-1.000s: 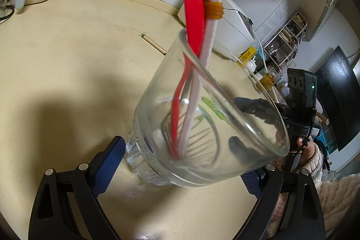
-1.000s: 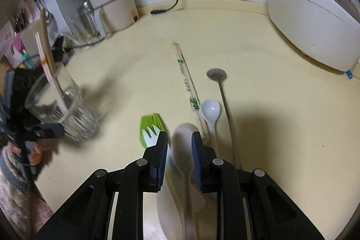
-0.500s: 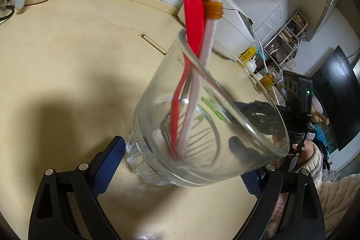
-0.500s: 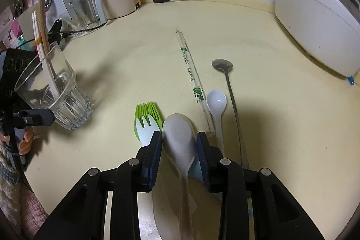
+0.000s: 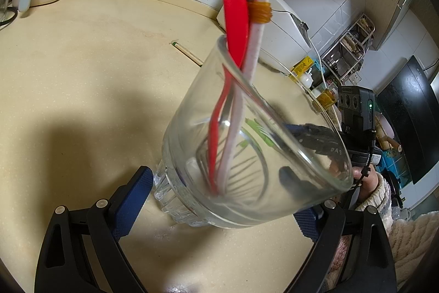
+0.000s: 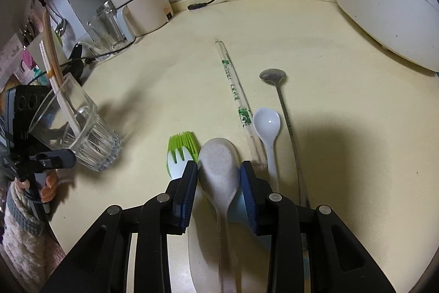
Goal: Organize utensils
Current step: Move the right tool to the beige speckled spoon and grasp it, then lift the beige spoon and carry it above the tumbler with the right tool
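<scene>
Item: speckled spoon, lying on the counter bowl away from the camera, handle running back under the right gripper.

Right gripper: jaws parted, straddling the spoon's bowl, pads not seen pressing on it; nothing was gripped.

Left gripper: blue pads to either side of the glass near its base. Whether they pressed the glass or only flanked it could not be told. The glass stood tilted, rim toward the spoon row.

Contents of glass: red spoon and banded chopsticks, leaning on the far rim.

Handling note: the grip would likely go better lower on the narrowing neck or handle than across the wide bowl, where the pads might slip off the curve. Close squarely, lift clear, then feed the handle into the open side of the glass, away from the leaning chopsticks.

Neighbours, touching or just beside: white fork over a green brush on the left; wrapped chopsticks, white spoon and long metal spoon on the right. The left pad sat against the fork, which might be dragged along.

Further off: rice cooker, kettle, loose plug. None obstructed.
</scene>
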Demonstrator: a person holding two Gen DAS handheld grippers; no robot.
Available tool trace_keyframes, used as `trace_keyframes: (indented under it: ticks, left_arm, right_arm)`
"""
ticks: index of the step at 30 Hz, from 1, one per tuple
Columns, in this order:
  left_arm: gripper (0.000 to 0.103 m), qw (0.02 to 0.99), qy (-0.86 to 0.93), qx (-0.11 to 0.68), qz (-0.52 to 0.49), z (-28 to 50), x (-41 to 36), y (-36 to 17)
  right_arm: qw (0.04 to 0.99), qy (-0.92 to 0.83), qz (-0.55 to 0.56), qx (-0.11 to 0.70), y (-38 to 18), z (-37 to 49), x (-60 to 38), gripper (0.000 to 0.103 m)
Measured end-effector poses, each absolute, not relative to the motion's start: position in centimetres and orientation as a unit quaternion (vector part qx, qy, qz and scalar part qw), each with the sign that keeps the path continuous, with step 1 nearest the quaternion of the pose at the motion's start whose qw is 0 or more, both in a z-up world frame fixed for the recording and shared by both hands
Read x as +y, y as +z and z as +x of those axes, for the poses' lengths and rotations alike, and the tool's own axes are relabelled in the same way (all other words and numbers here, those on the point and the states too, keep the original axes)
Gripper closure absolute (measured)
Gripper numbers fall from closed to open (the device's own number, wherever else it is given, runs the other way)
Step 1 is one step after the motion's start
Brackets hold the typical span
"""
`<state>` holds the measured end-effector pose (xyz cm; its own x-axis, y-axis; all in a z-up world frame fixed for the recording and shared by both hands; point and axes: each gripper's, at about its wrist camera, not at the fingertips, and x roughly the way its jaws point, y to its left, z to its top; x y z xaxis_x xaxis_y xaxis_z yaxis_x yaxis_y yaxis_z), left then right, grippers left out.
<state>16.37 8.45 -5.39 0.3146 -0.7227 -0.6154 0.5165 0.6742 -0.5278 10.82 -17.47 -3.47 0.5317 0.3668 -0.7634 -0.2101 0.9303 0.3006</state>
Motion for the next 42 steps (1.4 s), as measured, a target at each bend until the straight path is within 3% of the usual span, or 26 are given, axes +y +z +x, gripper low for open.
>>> trace_keyframes:
  ticks: [9,20,42]
  left_arm:
    - [0.008,0.802,-0.386,0.44,-0.118,16.3,8.5,-5.4]
    - [0.008,0.802,-0.386,0.44,-0.118,16.3,8.5,-5.4]
    - [0.008,0.802,-0.386,0.44,-0.117,16.3,8.5,-5.4]
  right_arm:
    - [0.864,0.246,0.177,0.401,-1.4,9.9,-18.1,0.071]
    - [0.845,0.287,0.122,0.434,-2.7,9.6,-12.4,0.071]
    - [0.856,0.272,0.153,0.412,-2.2,10.1,-14.3,0.071]
